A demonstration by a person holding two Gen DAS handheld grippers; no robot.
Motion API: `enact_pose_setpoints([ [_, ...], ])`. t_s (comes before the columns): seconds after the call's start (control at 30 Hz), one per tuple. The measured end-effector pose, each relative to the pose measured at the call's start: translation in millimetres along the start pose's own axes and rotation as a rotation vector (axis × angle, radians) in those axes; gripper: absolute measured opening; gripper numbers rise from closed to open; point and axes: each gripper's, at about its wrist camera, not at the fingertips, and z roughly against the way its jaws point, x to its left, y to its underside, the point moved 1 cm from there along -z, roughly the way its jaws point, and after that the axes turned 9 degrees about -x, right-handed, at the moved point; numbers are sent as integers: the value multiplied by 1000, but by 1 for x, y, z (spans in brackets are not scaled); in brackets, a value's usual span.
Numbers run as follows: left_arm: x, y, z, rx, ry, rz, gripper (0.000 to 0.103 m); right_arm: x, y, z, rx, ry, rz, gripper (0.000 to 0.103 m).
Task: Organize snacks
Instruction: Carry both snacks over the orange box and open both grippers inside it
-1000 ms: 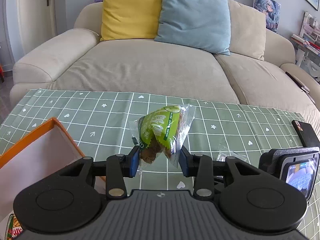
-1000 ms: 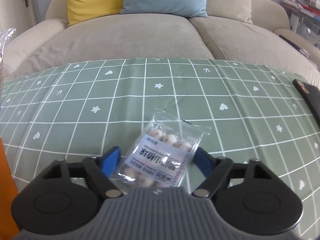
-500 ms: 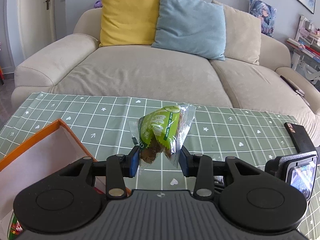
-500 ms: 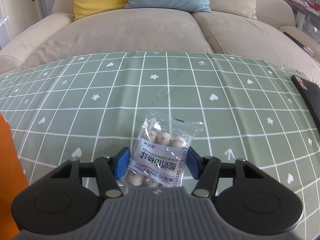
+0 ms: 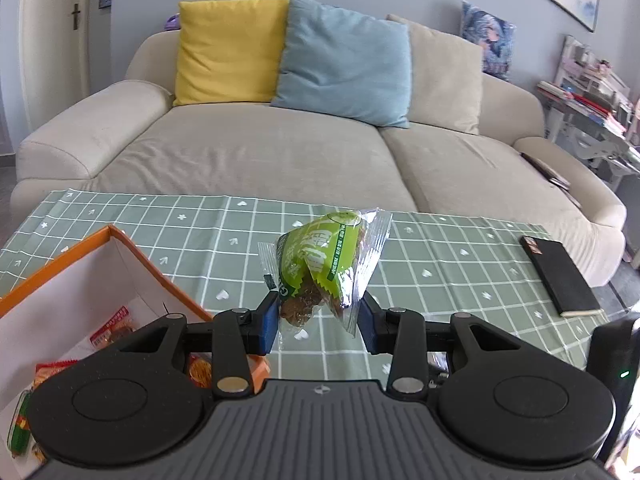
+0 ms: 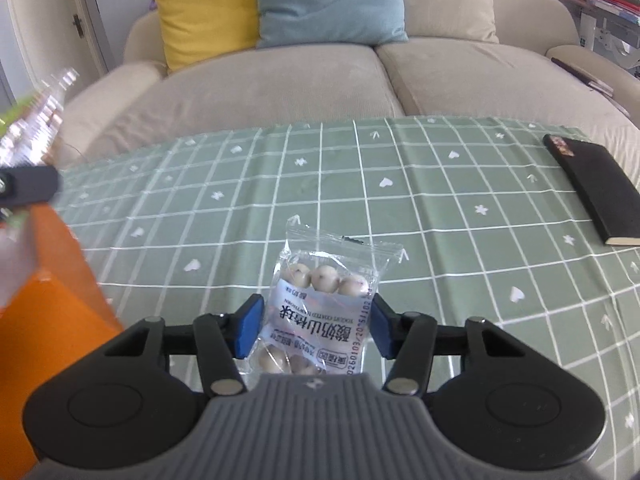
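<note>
My left gripper (image 5: 318,320) is shut on a green snack packet (image 5: 324,264), held in the air beside the near corner of an orange box (image 5: 120,240). Several snack packets (image 5: 114,326) lie inside the box on its white bottom. In the right wrist view the jaws of my right gripper (image 6: 314,324) are closing on a clear packet of pale round sweets (image 6: 324,300). The blue pads touch both its sides and it hangs above the green checked tablecloth (image 6: 400,208). The orange box (image 6: 52,312) stands to the left of it.
A black notebook (image 5: 560,276) lies at the right end of the table. A beige sofa (image 5: 256,156) with yellow and blue cushions stands just behind the table. The left gripper's arm (image 6: 24,188) shows blurred at the left edge of the right wrist view.
The right gripper's jaws narrowed onto the clear packet and lifted it off the cloth, moving left toward the box. The left gripper rose and drew back; more of the box interior shows.
</note>
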Motion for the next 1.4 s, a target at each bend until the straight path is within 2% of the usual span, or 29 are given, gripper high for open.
enact_pose_setpoints([
  [0.23, 2, 12, 34, 2, 21, 18, 45, 6, -4, 69, -92, -77, -51, 54],
  [0.43, 18, 22, 63, 7, 7, 30, 45, 28, -1, 116, -157, -157, -28, 54],
  [0.6, 42, 28, 81, 28, -16, 51, 45, 54, 2, 139, -188, -228, 22, 54],
  [0.8, 85, 27, 92, 82, -36, 104, 45, 97, -3, 149, -191, -319, 100, 55],
  [1.03, 137, 22, 99, 160, -37, 44, 45, 161, -21, 142, -151, -438, 211, 55],
  [1.17, 163, 19, 98, 206, -66, 3, 45, 201, -28, 130, -112, -493, 283, 55],
  [1.33, 186, 23, 90, 305, -34, -72, 45, 241, -30, 101, 21, -566, 335, 55],
  [1.4, 193, 27, 85, 349, -25, -116, 45, 251, -28, 89, 78, -568, 355, 55],
])
